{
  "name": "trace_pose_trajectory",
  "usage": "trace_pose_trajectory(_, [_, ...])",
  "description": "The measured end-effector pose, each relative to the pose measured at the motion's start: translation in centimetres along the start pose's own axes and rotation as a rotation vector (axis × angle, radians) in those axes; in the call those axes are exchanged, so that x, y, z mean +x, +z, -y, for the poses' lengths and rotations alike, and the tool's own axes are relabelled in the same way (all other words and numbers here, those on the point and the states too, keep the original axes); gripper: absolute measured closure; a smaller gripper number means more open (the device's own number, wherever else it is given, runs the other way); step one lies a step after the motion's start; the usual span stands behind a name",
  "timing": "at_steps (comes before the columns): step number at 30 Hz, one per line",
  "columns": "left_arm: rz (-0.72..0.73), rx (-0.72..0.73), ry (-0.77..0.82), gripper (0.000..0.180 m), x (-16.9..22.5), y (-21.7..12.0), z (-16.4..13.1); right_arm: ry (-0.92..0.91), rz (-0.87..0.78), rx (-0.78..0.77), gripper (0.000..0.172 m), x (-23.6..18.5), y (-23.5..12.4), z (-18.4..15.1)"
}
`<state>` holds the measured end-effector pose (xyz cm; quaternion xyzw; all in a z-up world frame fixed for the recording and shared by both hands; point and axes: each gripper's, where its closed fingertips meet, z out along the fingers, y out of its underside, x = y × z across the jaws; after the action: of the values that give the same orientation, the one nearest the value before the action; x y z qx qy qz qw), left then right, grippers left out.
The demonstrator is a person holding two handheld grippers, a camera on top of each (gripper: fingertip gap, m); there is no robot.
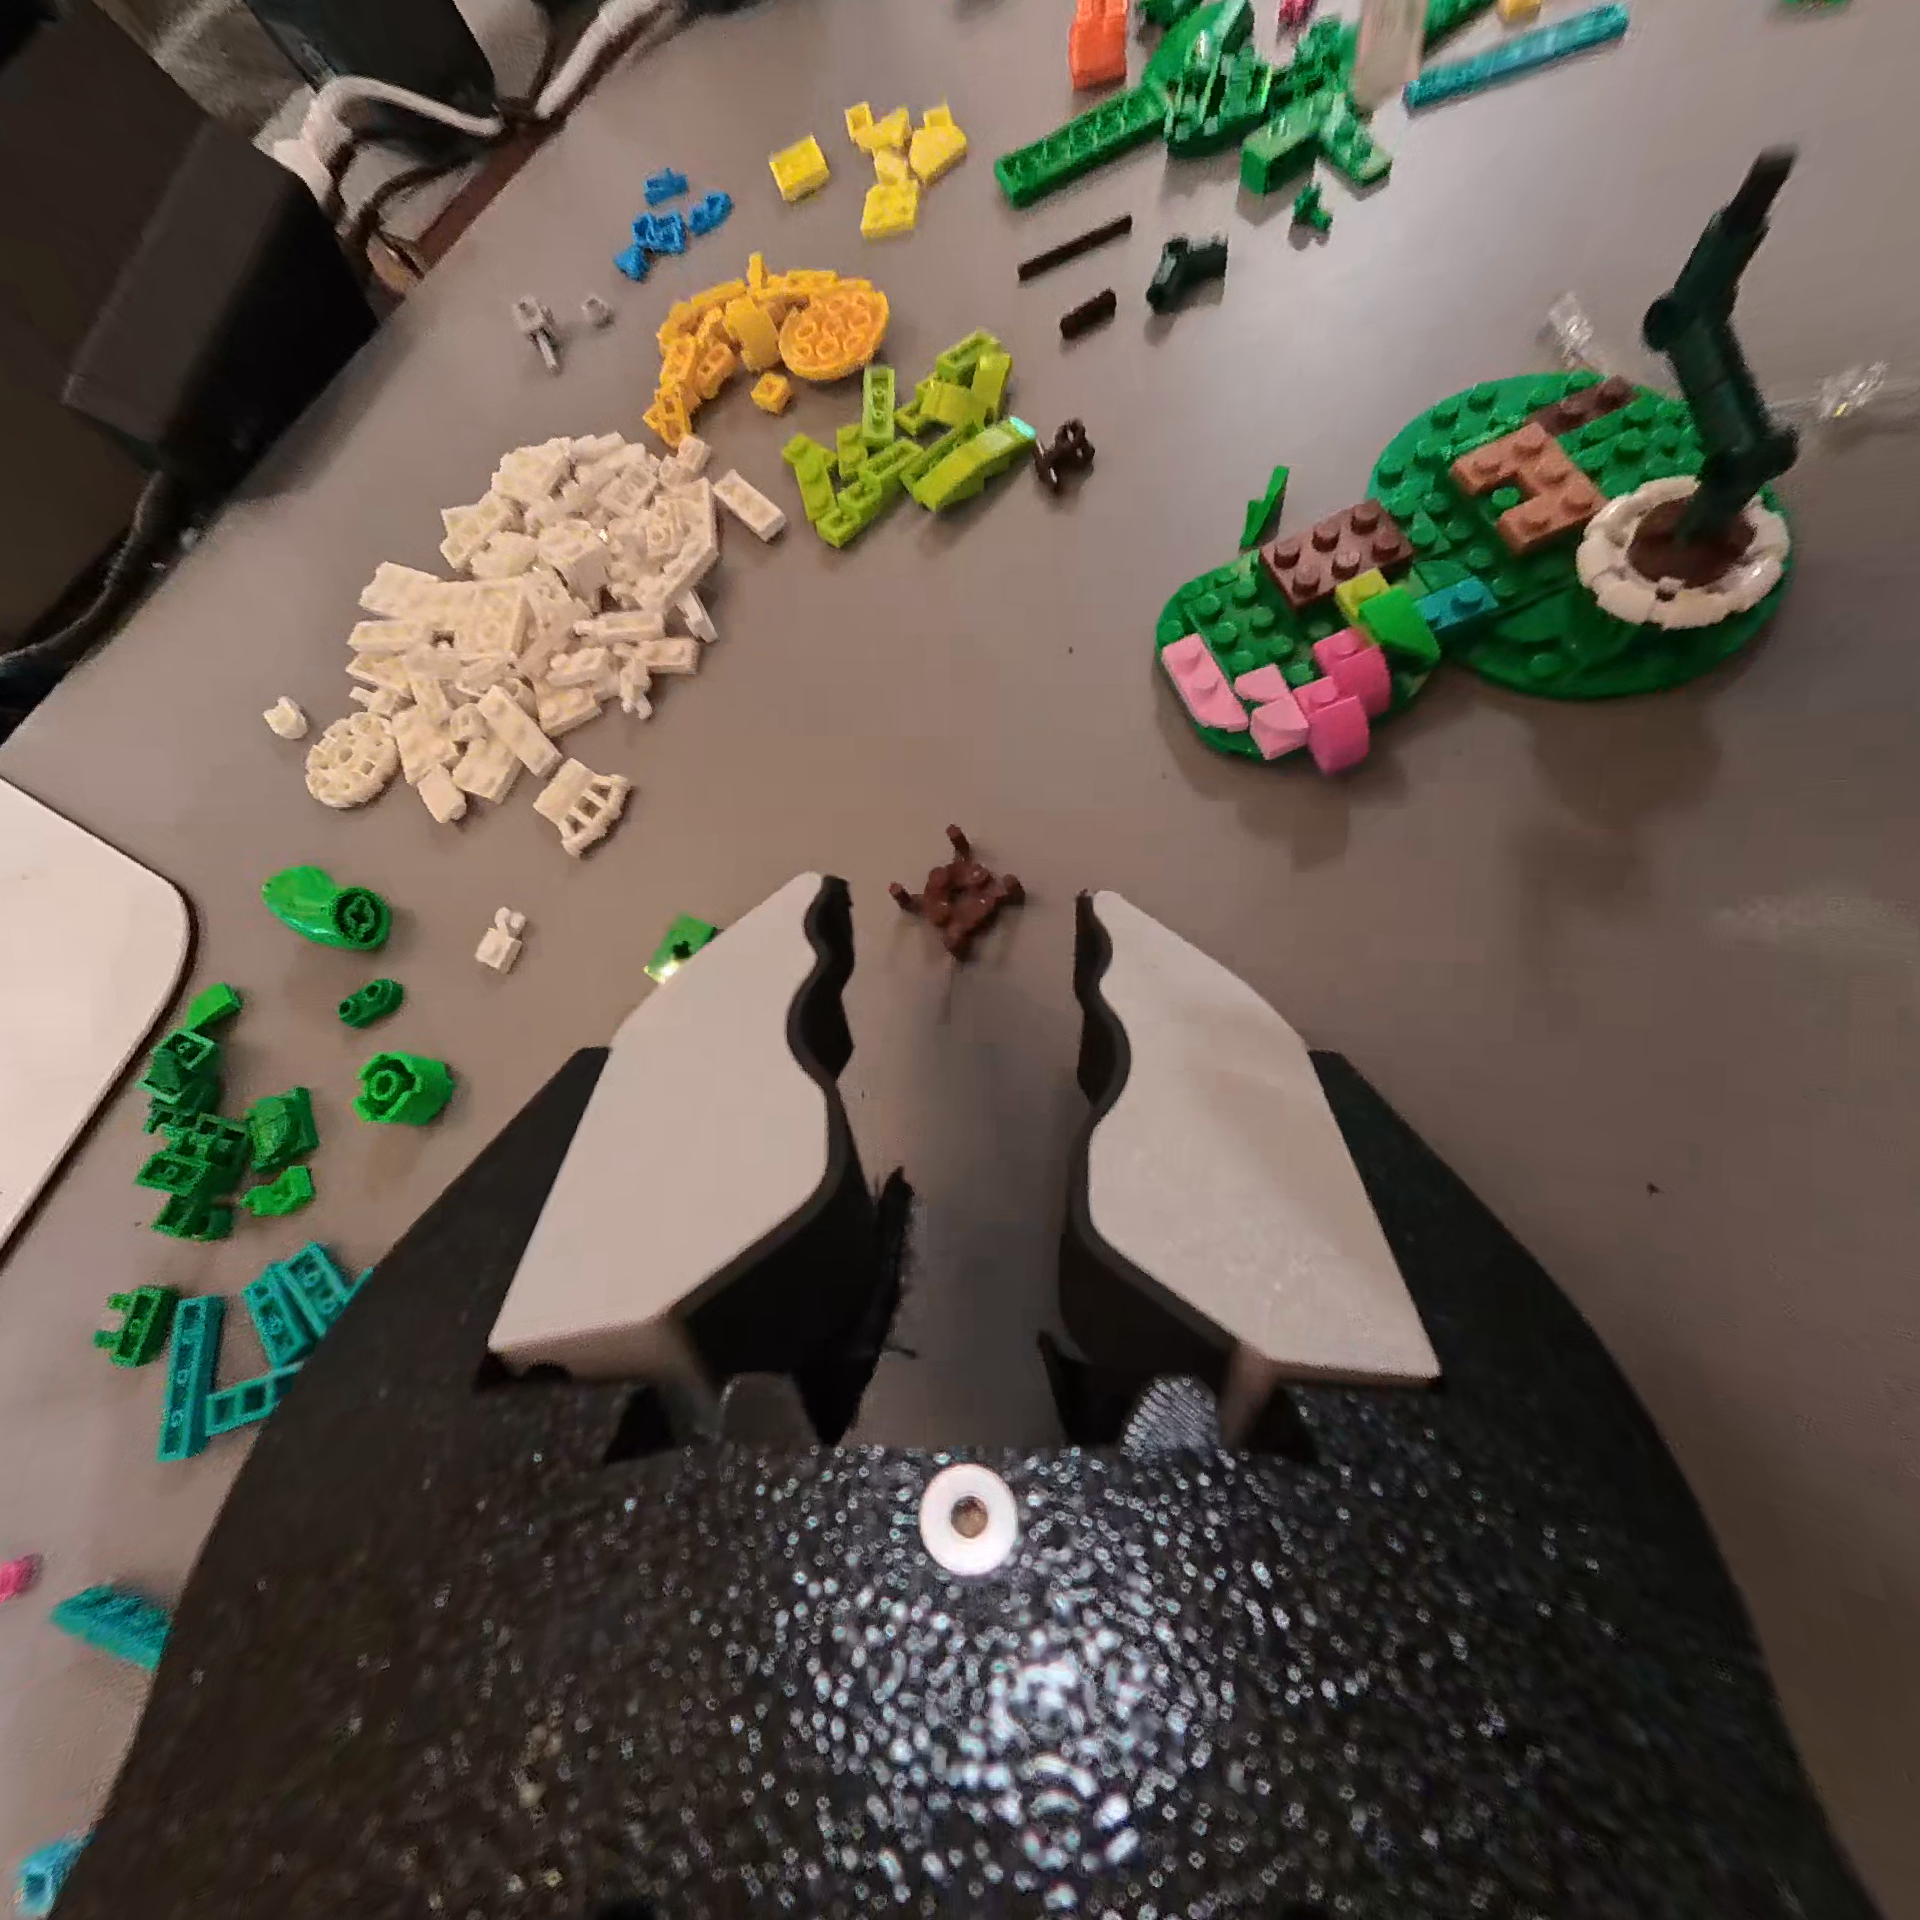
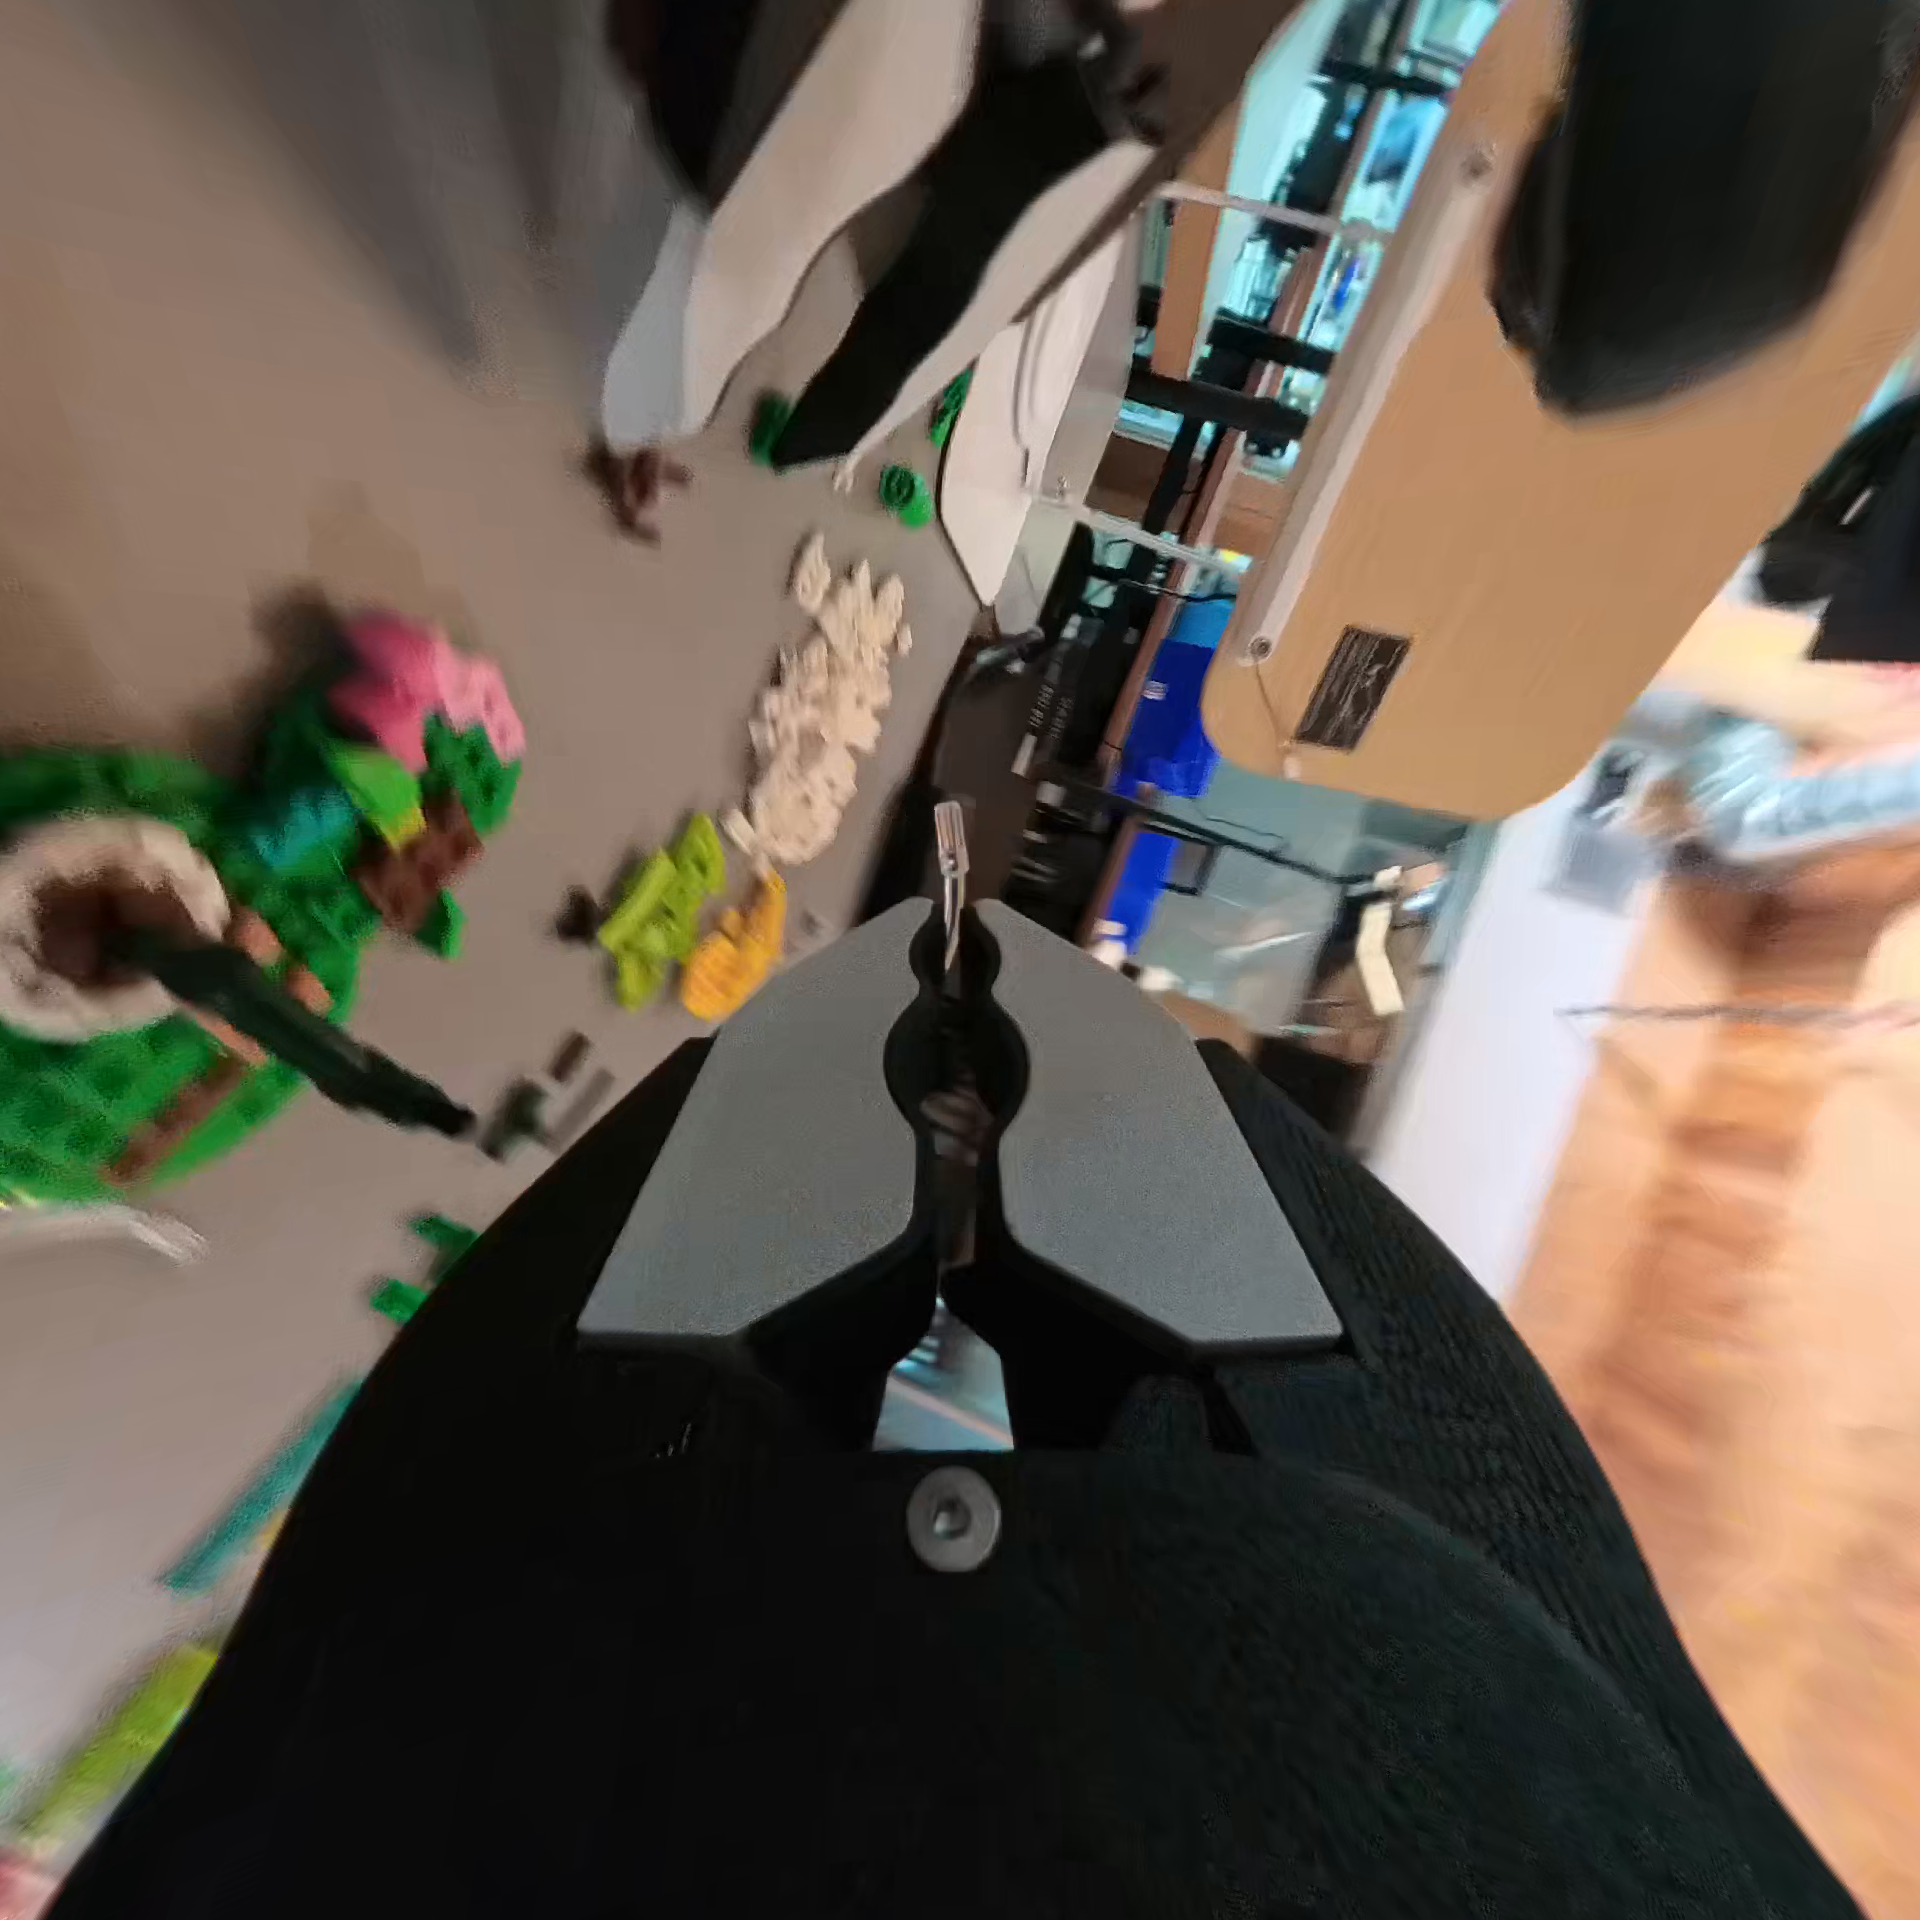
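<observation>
My left gripper (image 1: 956, 906) is open, low over the grey table (image 1: 1039, 727). A small dark brown piece with prongs (image 1: 956, 894) lies on the table between and just ahead of the fingertips, and neither pad touches it. It also shows in the right wrist view (image 2: 634, 480), blurred. My right gripper (image 2: 961, 920) is shut on a small clear piece (image 2: 951, 847) that sticks out past the tips. It is held up in the air, off to the side of the table. A green brick model (image 1: 1507, 582) with pink and brown bricks and a dark green stem (image 1: 1714, 364) stands to the right.
Sorted brick piles lie on the table: white (image 1: 540, 613), lime (image 1: 914, 447), orange-yellow (image 1: 758, 343), yellow (image 1: 894, 166), blue (image 1: 665, 218), green (image 1: 208, 1132) and teal (image 1: 249, 1340). A white tray corner (image 1: 73, 987) is at the left. A wooden chair (image 2: 1455, 468) stands beyond the table edge. Across from one pair of fingers to the other is roughly 12 cm.
</observation>
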<state>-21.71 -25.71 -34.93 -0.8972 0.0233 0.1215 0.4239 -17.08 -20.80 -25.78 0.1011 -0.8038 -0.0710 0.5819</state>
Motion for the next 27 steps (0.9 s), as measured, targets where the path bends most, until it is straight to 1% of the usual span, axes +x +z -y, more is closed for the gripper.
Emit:
trace_pose_trajectory(4, [-0.002, 0.17, -0.012, 0.134, -0.3, -1.5, 2.8, 0.633, 0.086, 0.175, 0.17, 1.5, -0.6, 0.7])
trace_pose_trajectory(6, [0.027, 0.261, -0.023, 0.132, -1.0, -2.5, 4.0, 0.913, 0.135, 0.258, 0.171, 2.4, -0.9, 0.4])
trace_pose_trajectory(8, [0.052, 0.413, -0.075, 0.131, -1.9, -3.8, 5.7, 1.142, 0.191, 0.292, 0.17, 2.7, -0.9, -0.7])
trace_pose_trajectory(10, [0.104, 0.632, -0.191, 0.133, -3.8, -6.2, 7.4, 1.324, 0.265, 0.286, 0.17, 2.3, -0.7, -2.5])
trace_pose_trajectory(12, [0.168, 0.786, -0.291, 0.133, -5.8, -8.2, 7.8, 1.437, 0.293, 0.196, 0.171, 1.4, 0.0, -5.8])
trace_pose_trajectory(14, [0.229, 0.857, -0.318, 0.134, -6.7, -9.1, 7.5, 1.52, 0.3, 0.058, 0.17, 0.2, 0.5, -10.2])
trace_pose_trajectory(18, [0.31, 0.872, -0.238, 0.139, -6.3, -9.1, 7.6, 1.678, 0.355, -0.195, 0.17, -3.1, 1.6, -18.1])
trace_pose_trajectory(21, [0.334, 0.879, -0.149, 0.142, -5.1, -8.9, 8.0, 1.755, 0.31, -0.358, 0.17, -5.3, 2.6, -23.4])
trace_pose_trajectory(23, [0.324, 0.878, -0.102, 0.143, -4.1, -8.6, 8.3, 1.844, 0.285, -0.439, 0.17, -6.7, 3.3, -26.0])
trace_pose_trajectory(25, [0.308, 0.874, -0.059, 0.143, -3.1, -8.2, 8.5, 1.982, 0.238, -0.504, 0.17, -8.0, 4.0, -28.4])
trace_pose_trajectory(27, [0.3, 0.864, -0.02, 0.145, -2.4, -7.8, 8.6, 2.135, 0.164, -0.533, 0.17, -9.0, 4.6, -30.6])
